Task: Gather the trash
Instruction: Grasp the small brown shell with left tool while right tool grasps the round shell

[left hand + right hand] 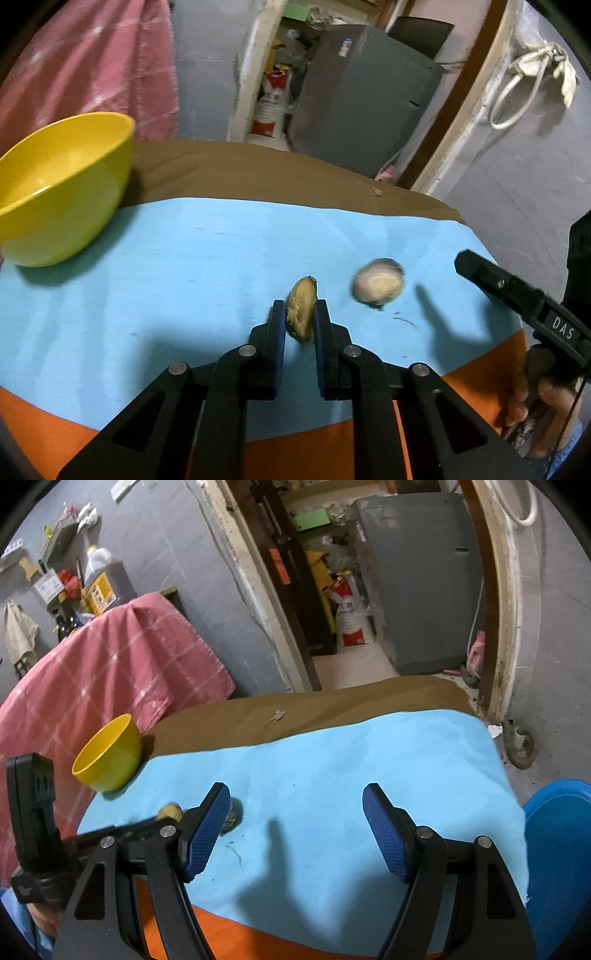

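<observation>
Pinching a yellow-brown peel scrap (302, 314) between both blue pads, left gripper (300, 317) clamped on it just above the light blue cloth (184, 280), scrap standing on edge with its upper end poking past the fingertips. Holding only by the lower half, so likely to slip or pivot out if jolted on the way to a container; soft peel could also squash and smear on the pads. Beside it, close on the right, a round pale scrap with a purplish rim (377, 283), blurred, possibly an onion or garlic piece, lying on the cloth with a few dark crumbs near it; easy to knock off the cloth edge with a careless sweep. Further right, right gripper (295, 827) hovering with its jaws wide apart and nothing between them, left finger pad (207, 830) near that round scrap, partly hiding it in the right wrist view. Risk of the two tools colliding, being so near each other over a small patch. Farther left, a yellow bowl (62, 184) at the join of blue cloth and brown cloth (240, 166), seemingly empty, a probable drop target; a light bowl could tip if struck on the rim. Beyond, a pink checked cloth (110, 657) and a doorway.
</observation>
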